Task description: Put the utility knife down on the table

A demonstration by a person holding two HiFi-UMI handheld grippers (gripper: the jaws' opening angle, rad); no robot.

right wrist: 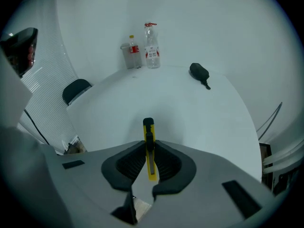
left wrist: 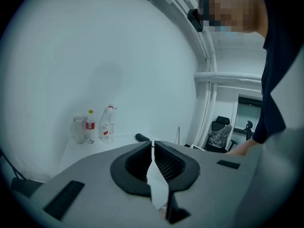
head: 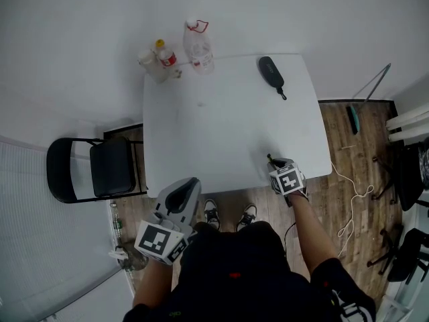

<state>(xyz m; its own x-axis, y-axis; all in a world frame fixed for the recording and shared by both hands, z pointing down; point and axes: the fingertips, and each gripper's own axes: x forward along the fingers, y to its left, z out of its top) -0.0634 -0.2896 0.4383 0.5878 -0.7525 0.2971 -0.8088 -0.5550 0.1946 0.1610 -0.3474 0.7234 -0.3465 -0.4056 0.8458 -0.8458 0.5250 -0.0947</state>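
Nearly done: utility knife point(right wrist: 148, 127) gripped in right gripper point(right wrist: 149, 145) jaws, low over table point(right wrist: 199, 118), lower right of head view; release remains. Left gripper point(left wrist: 153, 147) jaws closed, empty.

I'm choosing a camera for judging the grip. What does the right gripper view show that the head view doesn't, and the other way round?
Only the right gripper view: the yellow utility knife clamped between the right tongs, pointing out over the white table. Only the head view: the left tongs held off the table's near edge, the person's shoes, a white cable right of the table. Both: the white table, the bottles at its far edge, the black object at its far right, the folding chair.
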